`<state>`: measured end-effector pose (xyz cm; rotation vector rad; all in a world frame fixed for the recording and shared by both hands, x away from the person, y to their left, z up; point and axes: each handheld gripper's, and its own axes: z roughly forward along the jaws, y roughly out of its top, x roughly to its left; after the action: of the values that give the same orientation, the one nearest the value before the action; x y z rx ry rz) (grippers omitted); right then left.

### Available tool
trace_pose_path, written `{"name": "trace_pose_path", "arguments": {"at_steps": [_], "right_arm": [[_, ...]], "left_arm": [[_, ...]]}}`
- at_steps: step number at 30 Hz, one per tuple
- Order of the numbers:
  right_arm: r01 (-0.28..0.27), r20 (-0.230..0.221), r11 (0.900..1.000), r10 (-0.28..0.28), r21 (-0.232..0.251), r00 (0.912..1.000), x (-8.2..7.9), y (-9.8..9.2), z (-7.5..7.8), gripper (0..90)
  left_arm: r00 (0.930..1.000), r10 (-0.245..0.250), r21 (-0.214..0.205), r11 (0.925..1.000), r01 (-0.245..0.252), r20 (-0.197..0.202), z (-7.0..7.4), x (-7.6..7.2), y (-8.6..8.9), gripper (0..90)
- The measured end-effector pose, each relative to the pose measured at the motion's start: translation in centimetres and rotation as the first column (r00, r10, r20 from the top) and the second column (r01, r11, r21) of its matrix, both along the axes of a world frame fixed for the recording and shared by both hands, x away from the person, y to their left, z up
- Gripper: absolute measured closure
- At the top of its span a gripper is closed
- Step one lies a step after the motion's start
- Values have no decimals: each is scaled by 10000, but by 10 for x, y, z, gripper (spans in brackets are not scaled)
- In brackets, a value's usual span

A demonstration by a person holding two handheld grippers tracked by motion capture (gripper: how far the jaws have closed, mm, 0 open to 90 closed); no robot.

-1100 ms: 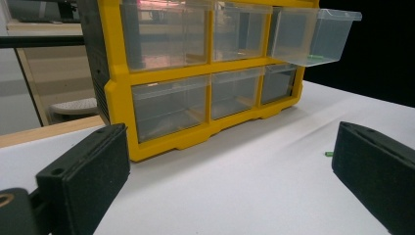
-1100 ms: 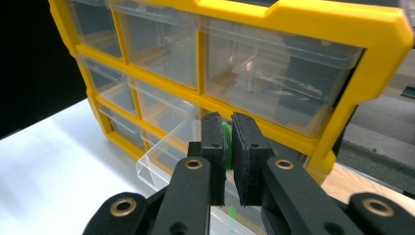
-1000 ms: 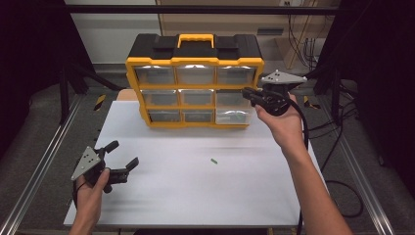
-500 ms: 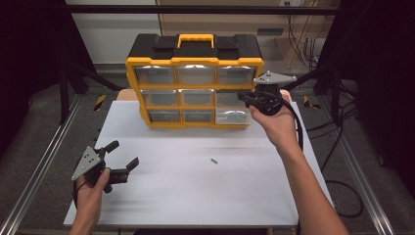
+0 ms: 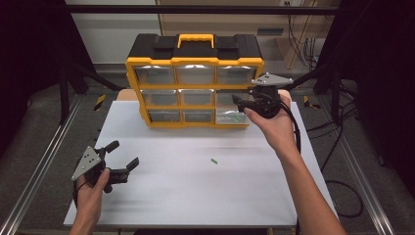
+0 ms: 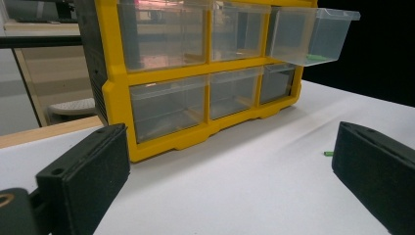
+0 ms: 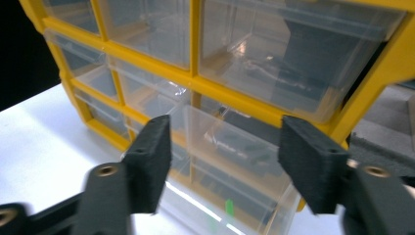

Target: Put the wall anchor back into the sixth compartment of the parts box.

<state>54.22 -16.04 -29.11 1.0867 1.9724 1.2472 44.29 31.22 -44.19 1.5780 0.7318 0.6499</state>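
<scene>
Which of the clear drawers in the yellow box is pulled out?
The middle-row drawer at the right end of the box, as the high view shows it. It sticks out; the others sit flush.

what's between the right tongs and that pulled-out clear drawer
Nothing visible. The right tongs have just been opening and hang in front of the pulled-out drawer, jaws spread apart with the drawer's clear front showing between them. A small green piece lies inside it.

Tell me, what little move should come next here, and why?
Probably swing the right hand-held gripper, whose jaws have just been opening and pinch nothing, down to the small green piece on the white table: the drawer stands pulled out, with a green bit already inside.
</scene>
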Motion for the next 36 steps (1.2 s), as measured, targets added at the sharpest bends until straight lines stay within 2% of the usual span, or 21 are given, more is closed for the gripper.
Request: {"name": "trace_pose_path", "arguments": {"at_steps": [2, 4, 7, 11, 13, 18, 31, 36], "right_arm": [[352, -41, 9993, -353, -83, 9994, -2, -2, -2, 189], [403, -133, 9992, -404, -84, 9991, -5, -5, -4, 131], [383, -168, 9991, -380, 201, 9991, -11, -11, -12, 84], [603, -218, 9979, -598, 241, 9980, -22, -19, -21, 74], [772, -245, 9962, -762, 414, 9968, -28, -23, -29, 75], [697, -585, 9970, -677, 330, 9960, -37, -25, -50, 74], [228, -1512, 9997, -215, 74, 9883, -46, -7, -104, 77], [67, -1757, 10000, -77, -60, 9844, -48, 2, -117, 77]], "left_arm": [[10000, 7, -7, 10000, -7, 16, 0, 0, 0, 9], [10000, 25, 19, 10000, -25, 16, 0, 0, 1, 9], [10000, 36, 47, 10000, -36, 5, 0, 0, 1, 9], [10000, 15, 47, 10000, -15, 25, 0, -1, 0, 9], [10000, 8, 73, 10000, -8, 20, 0, 0, 0, 9], [10000, -7, 60, 10000, 6, 40, 0, -1, -1, 9], [9999, 93, -77, 9999, -92, 48, 1, -1, 3, 9], [10000, 57, -26, 10000, -56, 71, 1, -1, 2, 9]]}}
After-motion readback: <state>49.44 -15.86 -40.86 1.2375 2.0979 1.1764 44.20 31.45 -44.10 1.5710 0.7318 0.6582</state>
